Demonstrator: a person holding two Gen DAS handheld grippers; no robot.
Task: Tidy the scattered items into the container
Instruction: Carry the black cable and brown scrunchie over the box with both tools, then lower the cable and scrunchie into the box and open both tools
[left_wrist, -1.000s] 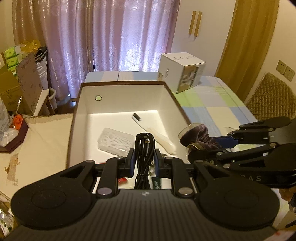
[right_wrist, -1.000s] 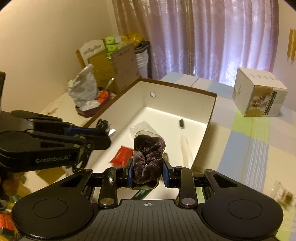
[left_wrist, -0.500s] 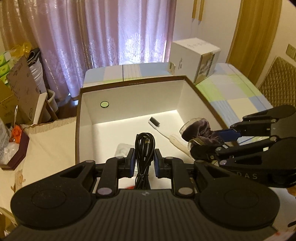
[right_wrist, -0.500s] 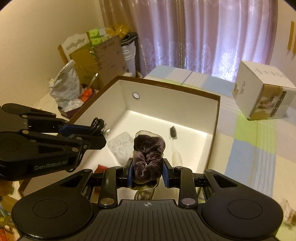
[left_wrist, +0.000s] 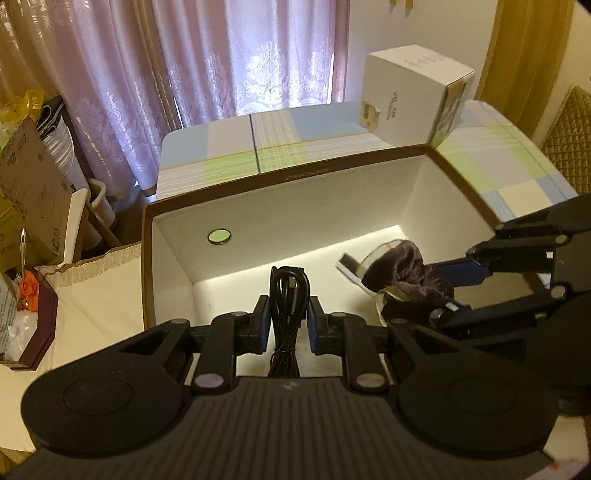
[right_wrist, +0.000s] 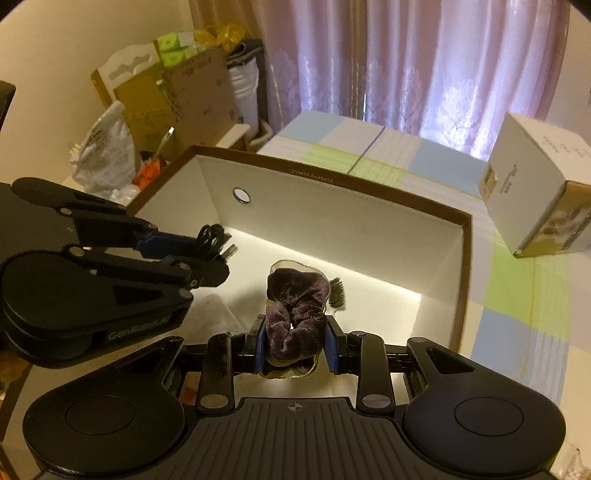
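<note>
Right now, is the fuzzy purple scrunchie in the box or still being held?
Still held. The right gripper is shut on the scrunchie, which hangs above the open box, not resting on its floor.

Most of the box (left_wrist: 332, 173) floor is lost behind the two grippers, so whatever lies near its front wall can't be made out. A toothbrush (right_wrist: 337, 291) shows only its bristled head past the velvet scrunchie (right_wrist: 297, 314). Small print on the box's far rim in the right wrist view is too fine to read. The white carton (right_wrist: 535, 192) is cut by the right frame edge.
</note>
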